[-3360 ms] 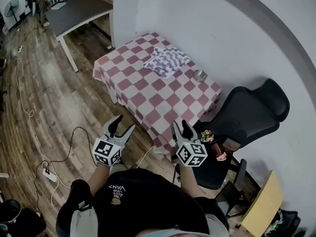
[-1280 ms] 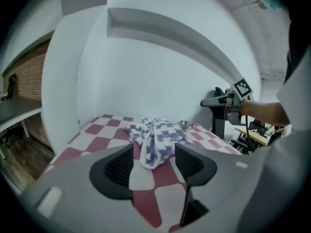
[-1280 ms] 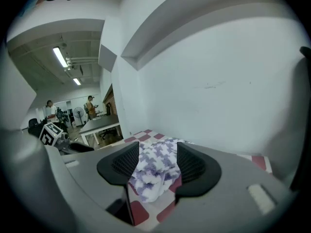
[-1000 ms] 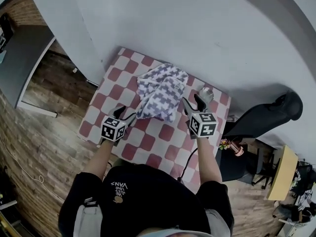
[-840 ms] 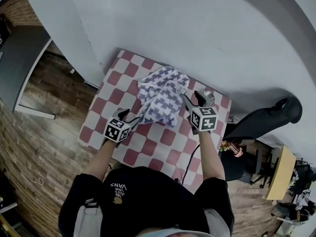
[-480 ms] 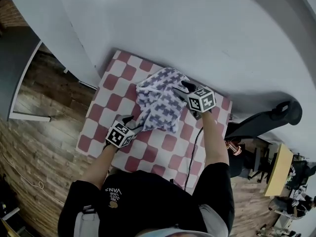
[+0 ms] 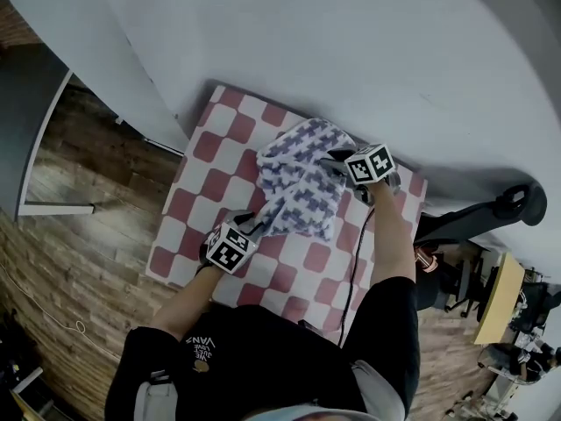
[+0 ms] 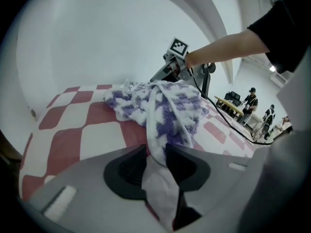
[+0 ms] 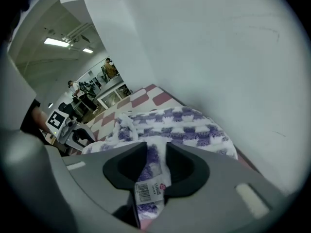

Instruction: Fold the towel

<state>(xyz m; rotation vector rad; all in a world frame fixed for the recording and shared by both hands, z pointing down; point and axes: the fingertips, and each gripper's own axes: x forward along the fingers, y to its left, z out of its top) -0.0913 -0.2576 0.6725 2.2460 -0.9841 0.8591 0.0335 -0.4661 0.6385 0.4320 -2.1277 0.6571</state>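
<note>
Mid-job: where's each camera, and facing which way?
Head view: head-mounted, steeply down at table and towel; both forearms show.
Left gripper view: on left gripper, facing right gripper across towel; own jaws just closed on it.
Right gripper view: on right gripper, facing back at left gripper; jaws likewise closed on towel.
Shared: towel.

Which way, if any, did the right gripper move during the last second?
Yes: right gripper went toward the table's far edge, jaws just closing on the towel.

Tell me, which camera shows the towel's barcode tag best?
The right gripper view: the barcode tag sits close up between the jaws. The left gripper view and the head view show the towel but no barcode.
</note>
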